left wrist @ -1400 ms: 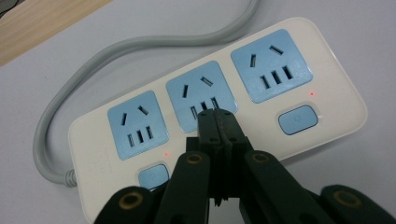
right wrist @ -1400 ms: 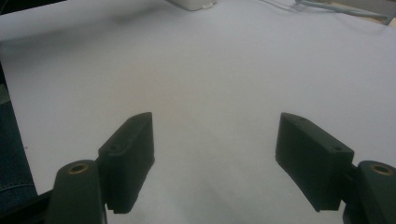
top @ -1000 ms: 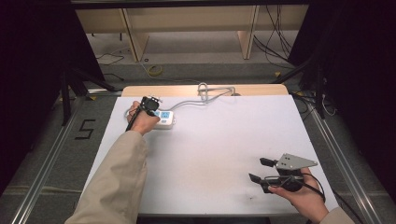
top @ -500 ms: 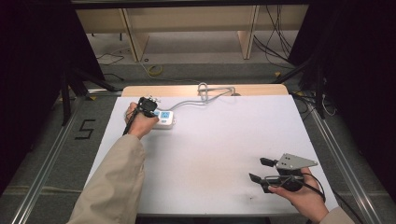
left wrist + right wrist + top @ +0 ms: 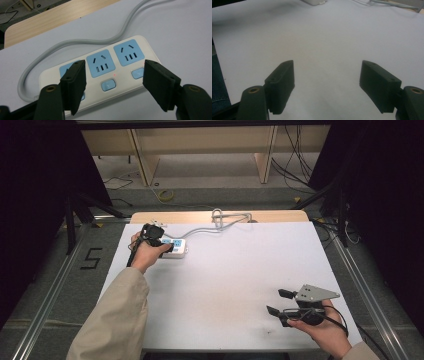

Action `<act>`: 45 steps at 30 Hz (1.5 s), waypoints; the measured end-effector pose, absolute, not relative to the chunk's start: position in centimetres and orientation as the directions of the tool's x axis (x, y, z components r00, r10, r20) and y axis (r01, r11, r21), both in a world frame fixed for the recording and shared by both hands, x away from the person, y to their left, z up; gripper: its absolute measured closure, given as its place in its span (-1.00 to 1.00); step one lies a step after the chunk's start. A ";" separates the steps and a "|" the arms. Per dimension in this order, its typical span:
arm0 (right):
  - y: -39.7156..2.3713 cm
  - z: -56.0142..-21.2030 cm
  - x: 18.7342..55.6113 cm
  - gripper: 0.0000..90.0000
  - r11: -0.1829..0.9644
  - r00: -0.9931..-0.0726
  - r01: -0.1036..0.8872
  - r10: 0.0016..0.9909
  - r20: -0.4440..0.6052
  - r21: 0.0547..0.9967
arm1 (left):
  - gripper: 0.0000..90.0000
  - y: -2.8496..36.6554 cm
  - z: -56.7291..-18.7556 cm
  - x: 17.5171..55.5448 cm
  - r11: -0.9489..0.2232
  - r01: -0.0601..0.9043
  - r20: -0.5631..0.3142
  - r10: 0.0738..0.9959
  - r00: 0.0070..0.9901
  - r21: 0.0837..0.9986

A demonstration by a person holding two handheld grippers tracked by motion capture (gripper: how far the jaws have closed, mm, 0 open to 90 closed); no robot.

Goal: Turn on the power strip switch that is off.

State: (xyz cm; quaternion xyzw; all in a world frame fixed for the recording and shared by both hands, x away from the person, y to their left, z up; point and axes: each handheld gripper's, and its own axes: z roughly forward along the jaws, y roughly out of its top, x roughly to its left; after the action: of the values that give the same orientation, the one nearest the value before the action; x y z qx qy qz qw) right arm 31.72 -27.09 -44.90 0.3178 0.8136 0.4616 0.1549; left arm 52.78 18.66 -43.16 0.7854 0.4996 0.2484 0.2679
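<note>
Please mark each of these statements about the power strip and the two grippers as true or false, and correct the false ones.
1. The power strip has blue sockets. True.
2. A plug sits in the middle socket. False: the sockets in view are empty.
3. The left gripper is open above the strip. True; its jaws have just been opening, and nothing is clamped between them.
4. The right gripper holds the cable. False: it is open over the bare table, far from the cable.
5. The strip lies at the table's near right corner. False: it lies at the far left.
</note>
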 end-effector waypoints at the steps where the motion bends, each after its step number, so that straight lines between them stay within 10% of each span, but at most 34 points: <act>1: -27.1 -44.9 31.7 -0.37 0.372 -0.750 0.374 0.660 0.041 0.850 | -0.27 18.7 -43.2 52.7 -0.349 0.657 0.110 0.920 0.377 0.669; 45: -27.0 -45.0 31.7 -0.37 0.374 -0.752 0.372 0.658 0.041 0.850 | -0.43 16.7 -42.7 44.8 -0.437 0.539 0.072 0.819 0.569 0.720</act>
State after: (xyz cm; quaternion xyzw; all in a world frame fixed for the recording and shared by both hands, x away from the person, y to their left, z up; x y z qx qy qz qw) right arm 31.74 -27.03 -44.97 0.3162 0.8142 0.4617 0.1544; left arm 44.75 16.66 -42.73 0.8208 0.4136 0.2112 0.3324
